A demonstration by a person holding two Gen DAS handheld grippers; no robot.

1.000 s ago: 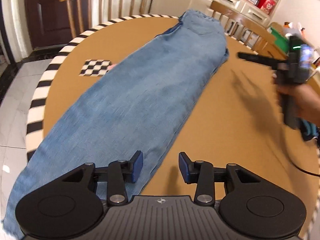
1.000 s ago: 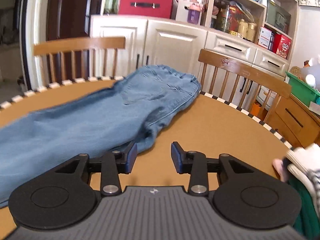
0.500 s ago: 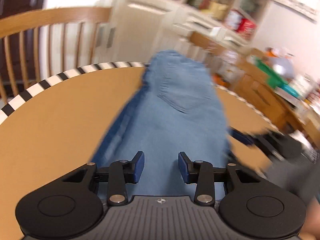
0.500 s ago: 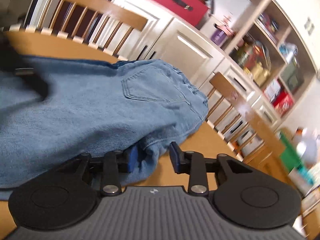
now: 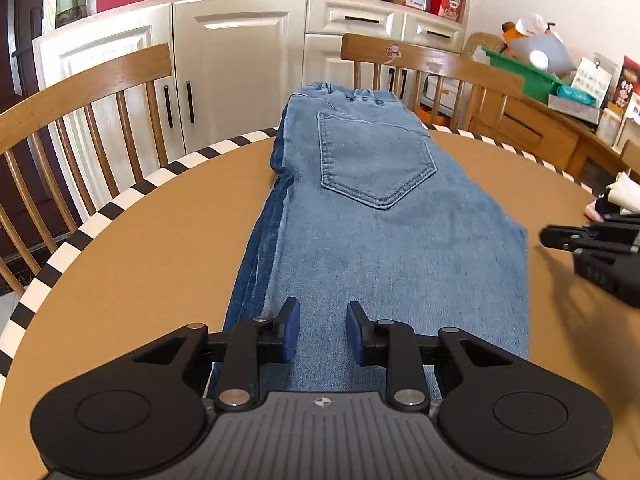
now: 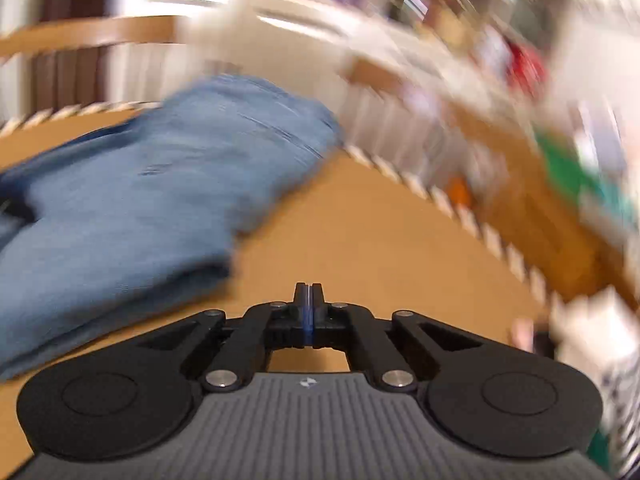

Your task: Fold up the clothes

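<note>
Blue jeans [image 5: 384, 220] lie folded lengthwise on the round brown table [image 5: 140, 260], back pocket up, waistband at the far edge. My left gripper [image 5: 320, 328] is open and empty, hovering over the thigh part of the jeans. My right gripper [image 6: 308, 300] is shut with nothing between its pads, over bare table just right of the jeans [image 6: 140, 200]; that view is blurred by motion. The right gripper also shows in the left wrist view [image 5: 592, 248] at the jeans' right edge.
Wooden chairs [image 5: 80, 120] [image 5: 432, 68] stand behind the table, white cabinets [image 5: 240, 60] behind them. A side counter with a green bin [image 5: 520, 68] is at the right. A small pile of clothes [image 5: 616, 200] lies at the table's right edge.
The left gripper has moved from the leg end up to the thigh area, facing the waistband. The right gripper has shut and swung to the right side of the jeans.
</note>
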